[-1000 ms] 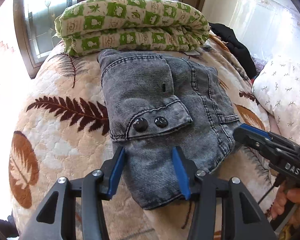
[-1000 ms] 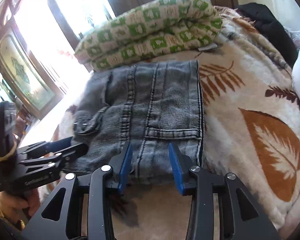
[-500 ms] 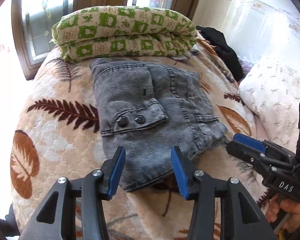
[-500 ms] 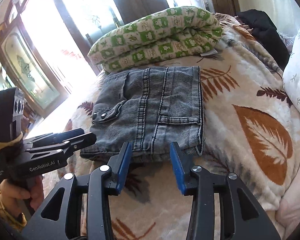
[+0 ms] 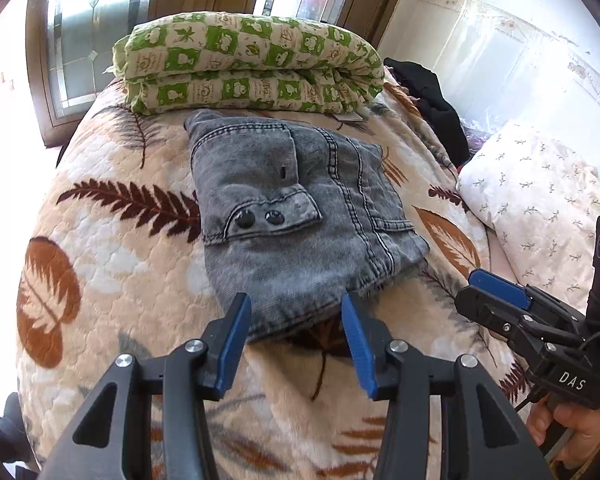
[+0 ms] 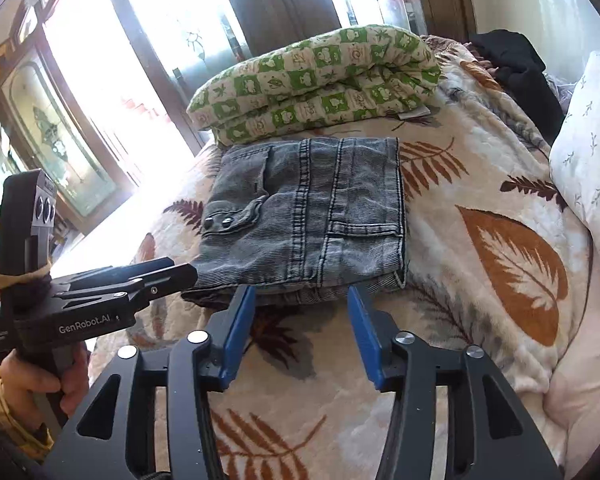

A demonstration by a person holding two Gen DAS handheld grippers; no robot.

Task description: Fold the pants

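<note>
The grey folded denim pants (image 5: 300, 216) lay mid-frame on the leaf-patterned bed blanket (image 5: 112, 264); folding looked finished. The left claw (image 5: 294, 344) stood open and empty. The right claw (image 6: 300, 340), jaws just widened, held nothing. Next, only tidying or withdrawal seemed needed.

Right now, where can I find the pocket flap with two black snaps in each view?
Left wrist view: pocket flap sits at centre, on the folded pants.
Right wrist view: pocket flap lies left of centre, on the pants' left part.
Shared landmark: green checked quilt behind the pants.

Two wrist fisheyes, each angled down along its own fingers from the near bed (image 5: 100, 264) edge, close; both share the pants (image 5: 292, 216), quilt (image 6: 320, 80), window.
</note>
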